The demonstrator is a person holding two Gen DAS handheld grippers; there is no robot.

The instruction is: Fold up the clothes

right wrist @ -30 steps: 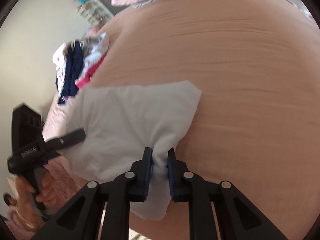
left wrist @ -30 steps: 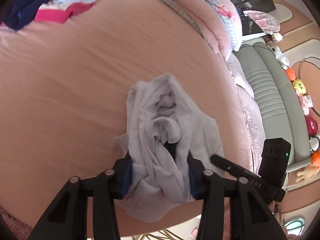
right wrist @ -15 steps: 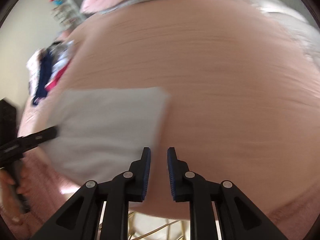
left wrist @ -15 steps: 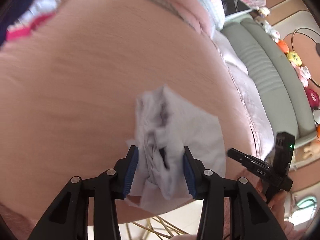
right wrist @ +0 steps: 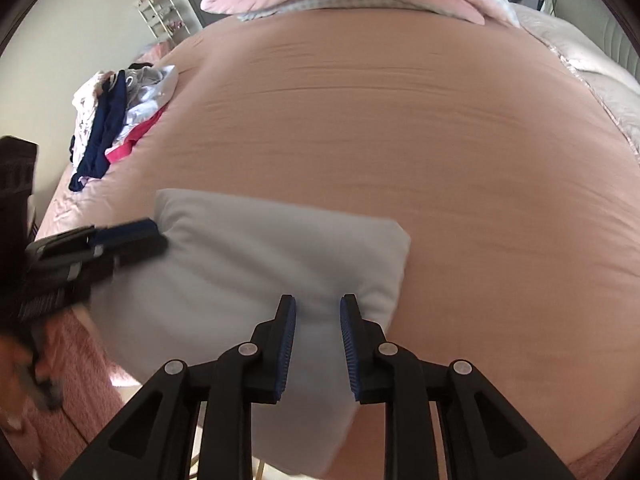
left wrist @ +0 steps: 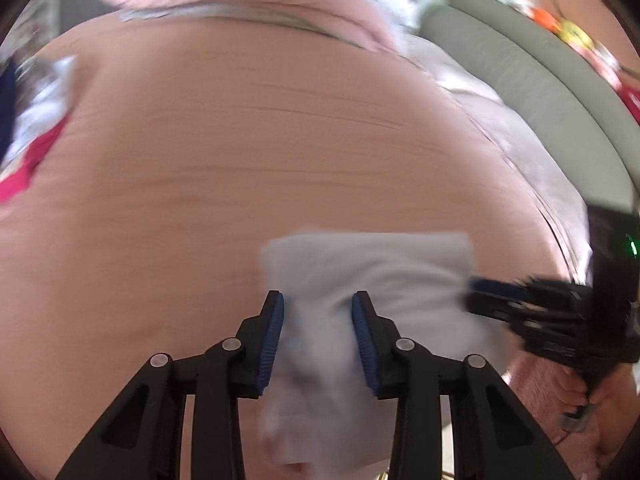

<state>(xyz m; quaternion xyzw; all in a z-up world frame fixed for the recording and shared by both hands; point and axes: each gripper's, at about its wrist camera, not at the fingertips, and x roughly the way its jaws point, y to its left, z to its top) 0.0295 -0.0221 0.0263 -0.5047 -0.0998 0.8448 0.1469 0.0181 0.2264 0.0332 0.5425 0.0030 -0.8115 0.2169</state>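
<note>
Bright daylight; left view motion-blurred; fisheye-warped edges.

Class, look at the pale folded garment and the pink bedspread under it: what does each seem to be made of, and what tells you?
Garment: probably a soft, matt knit such as cotton jersey; it bulges in rounded folds with no shine. Bedspread: apparently a woven matt fabric, showing fine straight creases across a flat surface. Neither fibre can be confirmed by sight.

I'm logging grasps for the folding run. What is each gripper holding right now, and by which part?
The left gripper, jaws closing, has the white garment bunched between its pads near its left edge. The right gripper, jaws opening, straddles the near edge without clamping it.
</note>
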